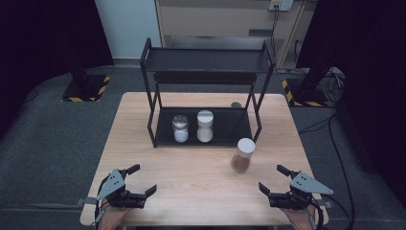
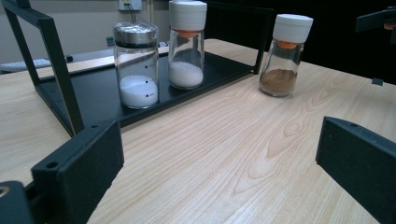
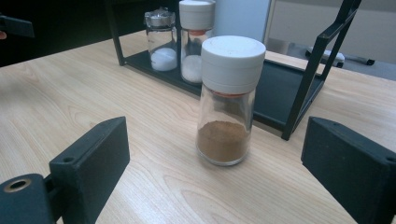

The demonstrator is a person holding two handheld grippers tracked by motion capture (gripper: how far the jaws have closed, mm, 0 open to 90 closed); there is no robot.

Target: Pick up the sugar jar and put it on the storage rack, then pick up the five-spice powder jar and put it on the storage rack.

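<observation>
A glass jar of brown powder with a white cap stands on the wooden table, just in front of the black two-tier rack. On the rack's bottom shelf stand a silver-capped jar of white powder and a white-capped jar of white grains. My left gripper rests open near the front left corner. My right gripper is open at the front right, a short way from the brown jar.
The rack's upper shelf holds nothing. A small dark round object lies on the table behind the rack. Bare wood stretches between the two grippers. Dark stands with yellow-black bases sit on the floor beyond the table.
</observation>
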